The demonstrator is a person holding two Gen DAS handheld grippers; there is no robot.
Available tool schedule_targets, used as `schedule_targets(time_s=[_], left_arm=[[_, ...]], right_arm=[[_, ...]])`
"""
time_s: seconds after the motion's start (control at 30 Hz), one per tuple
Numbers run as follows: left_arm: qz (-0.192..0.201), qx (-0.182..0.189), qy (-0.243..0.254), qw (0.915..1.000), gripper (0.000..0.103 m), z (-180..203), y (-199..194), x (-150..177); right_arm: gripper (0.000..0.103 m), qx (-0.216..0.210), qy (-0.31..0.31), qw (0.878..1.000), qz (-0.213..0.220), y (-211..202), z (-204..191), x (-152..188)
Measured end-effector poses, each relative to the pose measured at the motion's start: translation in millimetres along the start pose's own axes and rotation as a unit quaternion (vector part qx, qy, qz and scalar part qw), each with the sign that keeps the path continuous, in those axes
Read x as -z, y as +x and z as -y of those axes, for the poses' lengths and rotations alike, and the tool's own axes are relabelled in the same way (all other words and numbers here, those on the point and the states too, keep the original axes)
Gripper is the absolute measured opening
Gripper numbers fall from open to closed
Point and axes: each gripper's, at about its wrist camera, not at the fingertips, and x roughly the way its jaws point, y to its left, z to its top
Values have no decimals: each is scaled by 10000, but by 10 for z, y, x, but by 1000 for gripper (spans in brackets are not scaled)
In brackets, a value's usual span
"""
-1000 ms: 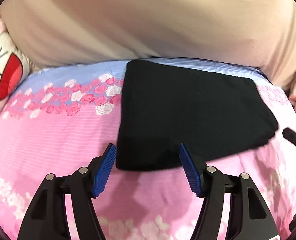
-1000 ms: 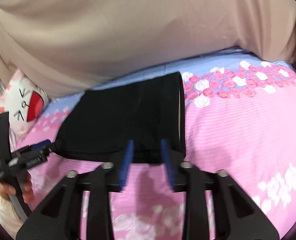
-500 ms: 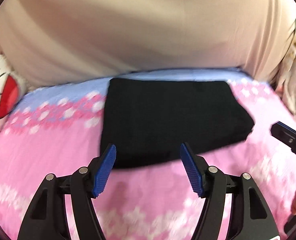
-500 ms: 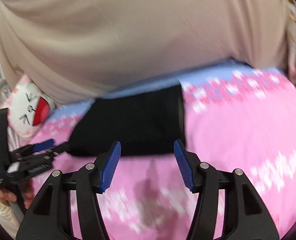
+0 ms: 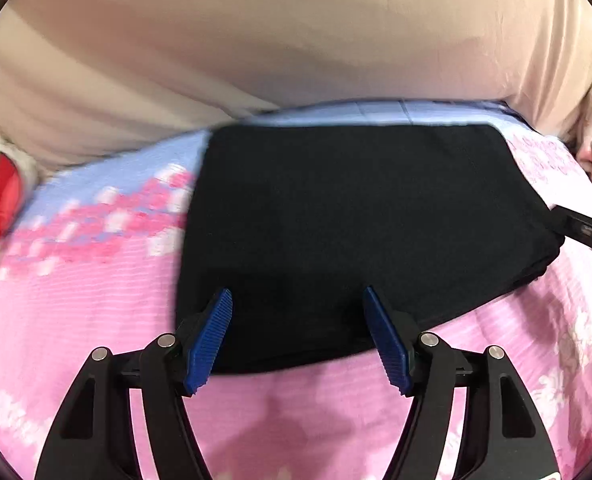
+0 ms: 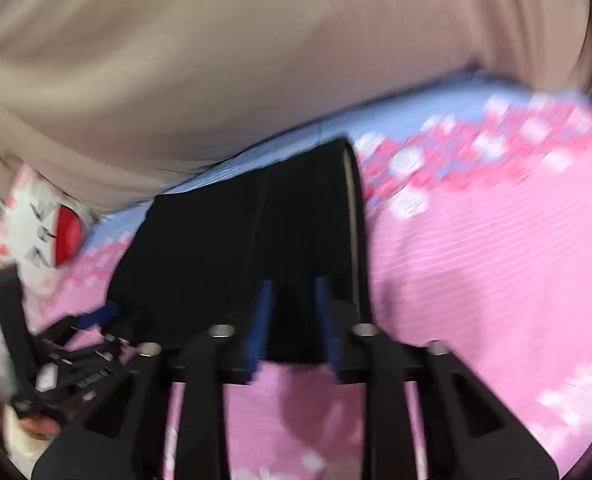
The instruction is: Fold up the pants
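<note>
The black pants lie folded into a thick rectangle on the pink floral bedsheet. My left gripper is open, its blue pads straddling the near edge of the pants. In the right wrist view the pants show as a dark folded block. My right gripper has its jaws narrowed around the near edge of the pants; the view is blurred, so contact is unclear. The left gripper also shows at the lower left of the right wrist view.
A beige curtain or cover hangs behind the bed. A white cushion with a red patch sits at the far left. The sheet turns light blue along its back edge. The right gripper's tip shows at the right.
My right gripper's jaws have narrowed from wide open and moved onto the pants' near edge. My left gripper has moved closer to the pants, still open.
</note>
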Motion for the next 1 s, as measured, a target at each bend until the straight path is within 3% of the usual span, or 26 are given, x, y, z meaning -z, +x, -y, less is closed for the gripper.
schedule_targets(time_s=[0.03,0.1,0.27,0.43,1.0], left_arm=[[151,-41,18,9999,67,16,-143,9],[371,-121,-50,9992,87,34,-384,39],[686,-220,-444,9964,87,-5,-909,147],[664,-113,-678,9954,87,-74,-1102,258],[578,-42,-691,9959,87,-68,-1227,506]], right_arm=[[71,146,-156,9995,237,-203,-92,33],[74,175,-351,9977,544,-518,-249,106],[77,190,-512,9945,898,-945,-551,278],[97,453,-746,9886,1224,-1116,-742,441],[98,494,-871,9881,1170,-1119,-917,610]])
